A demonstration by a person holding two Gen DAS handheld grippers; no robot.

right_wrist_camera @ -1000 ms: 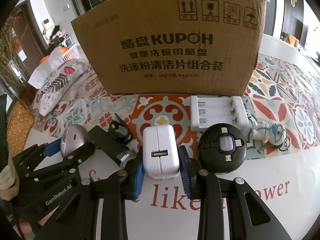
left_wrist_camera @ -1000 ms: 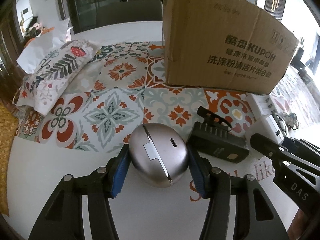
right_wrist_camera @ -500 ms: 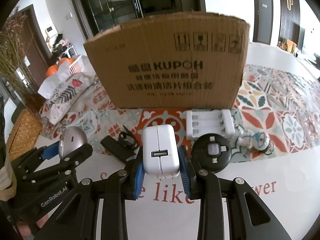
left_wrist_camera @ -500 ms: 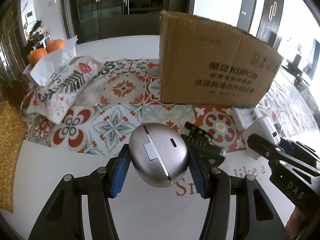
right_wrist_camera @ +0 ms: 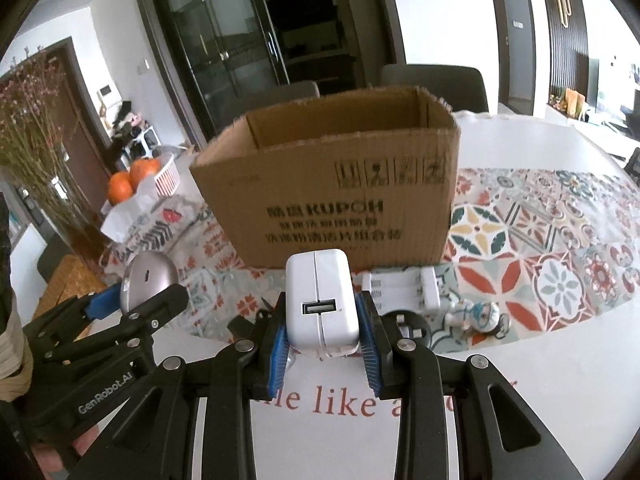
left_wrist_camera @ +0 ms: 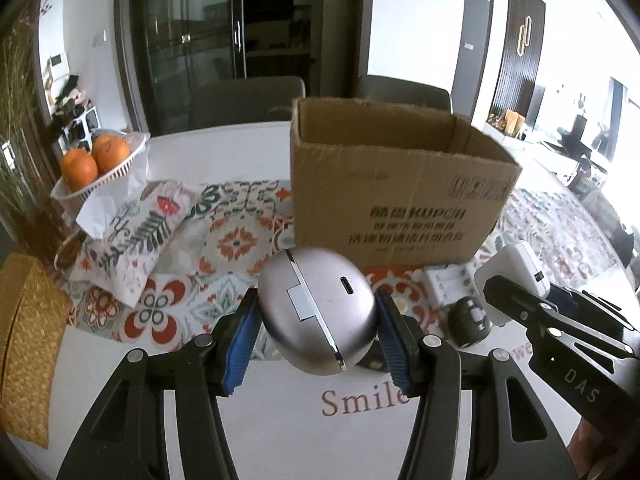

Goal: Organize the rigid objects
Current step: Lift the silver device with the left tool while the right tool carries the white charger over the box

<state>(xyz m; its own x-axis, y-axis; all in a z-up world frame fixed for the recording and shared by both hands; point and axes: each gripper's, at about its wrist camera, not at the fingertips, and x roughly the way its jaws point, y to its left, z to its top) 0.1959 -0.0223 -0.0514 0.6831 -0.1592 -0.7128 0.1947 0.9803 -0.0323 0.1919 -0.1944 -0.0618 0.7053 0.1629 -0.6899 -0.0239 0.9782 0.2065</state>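
Observation:
My left gripper is shut on a silver egg-shaped case and holds it in the air in front of the open cardboard box. The case also shows in the right wrist view. My right gripper is shut on a white USB charger, lifted above the table, facing the box. The charger also shows in the left wrist view. On the table below lie a white battery holder, a round black adapter, a small figurine and a black clip device.
A patterned mat covers the table under the box. A floral pouch and a white basket of oranges sit at the left. A woven mat lies at the far left edge. Chairs stand behind the table.
Both grippers have risen from the table with their objects; the box's open top now shows and the table items look smaller and lower.

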